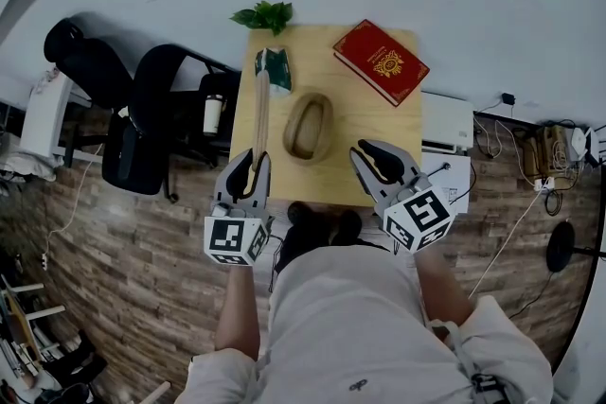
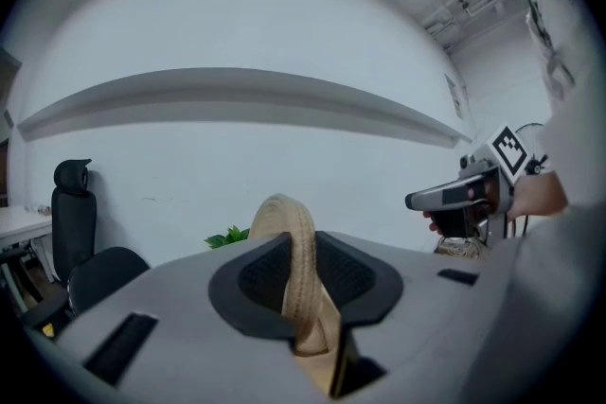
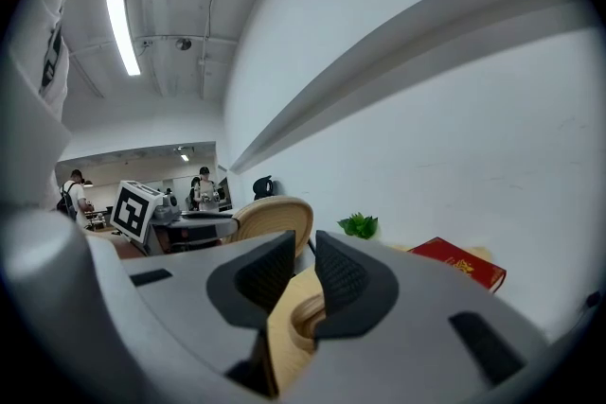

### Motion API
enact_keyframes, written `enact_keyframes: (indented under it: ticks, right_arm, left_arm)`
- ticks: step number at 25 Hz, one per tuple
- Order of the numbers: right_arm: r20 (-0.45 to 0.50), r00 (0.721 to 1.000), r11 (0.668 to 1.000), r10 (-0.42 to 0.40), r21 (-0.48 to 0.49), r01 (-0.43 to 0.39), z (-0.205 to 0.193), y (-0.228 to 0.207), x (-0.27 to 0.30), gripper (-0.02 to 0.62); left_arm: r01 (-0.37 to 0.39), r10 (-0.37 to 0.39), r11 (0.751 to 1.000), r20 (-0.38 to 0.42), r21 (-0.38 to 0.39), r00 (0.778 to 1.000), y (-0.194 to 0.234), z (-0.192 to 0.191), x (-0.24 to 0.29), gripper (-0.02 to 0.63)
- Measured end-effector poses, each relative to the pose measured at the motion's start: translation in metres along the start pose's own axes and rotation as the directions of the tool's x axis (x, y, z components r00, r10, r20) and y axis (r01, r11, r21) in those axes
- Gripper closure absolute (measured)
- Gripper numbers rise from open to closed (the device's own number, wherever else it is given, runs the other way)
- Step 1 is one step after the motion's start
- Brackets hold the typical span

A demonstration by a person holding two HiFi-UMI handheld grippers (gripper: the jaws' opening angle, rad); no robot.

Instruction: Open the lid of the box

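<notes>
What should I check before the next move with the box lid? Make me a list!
1. Lid off the box: ok. The lid is lifted and the box stands open.
2. Left tool gripping the lid: ok, clamped on its rim.
3. Right tool free: ok, jaws slightly apart with nothing between them.
4. Spot to set the lid down: ok, bare wood on the table beside the box.
5. Anything inside the box: cannot tell.

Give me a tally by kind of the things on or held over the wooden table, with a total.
red book: 1
plant: 1
green packet: 1
oval box: 1
lid: 1
total: 5
</notes>
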State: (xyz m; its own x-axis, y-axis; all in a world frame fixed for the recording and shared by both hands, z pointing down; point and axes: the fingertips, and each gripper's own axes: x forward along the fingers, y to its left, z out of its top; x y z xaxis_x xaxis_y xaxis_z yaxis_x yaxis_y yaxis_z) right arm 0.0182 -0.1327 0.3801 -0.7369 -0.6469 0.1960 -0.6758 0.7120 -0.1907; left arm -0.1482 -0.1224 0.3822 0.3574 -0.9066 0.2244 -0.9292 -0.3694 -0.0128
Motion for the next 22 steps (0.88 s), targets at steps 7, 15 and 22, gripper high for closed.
enact_keyframes:
  ticks: [7,15,22]
  right_arm:
    - [-0.008,1.0,1.0,-0.023,0.001,0.023,-0.007,-0.004,0.001,0.546]
    - [-0.023,0.999,0.999,-0.045,0.0,0.045,-0.015,-0.008,0.006,0.574]
    - [-0.039,0.998,0.999,-0.054,-0.001,0.054,-0.022,-0.009,0.01,0.583]
  left_arm:
    - [-0.001,0.001,0.996,-0.003,-0.09,1.0,0.005,-0.011,-0.009,0.528]
    - [0.008,-0.009,0.992,-0.012,-0.128,1.0,0.004,-0.018,-0.01,0.528]
    - [0.01,-0.013,0.991,-0.024,-0.135,1.0,0.007,-0.022,-0.011,0.528]
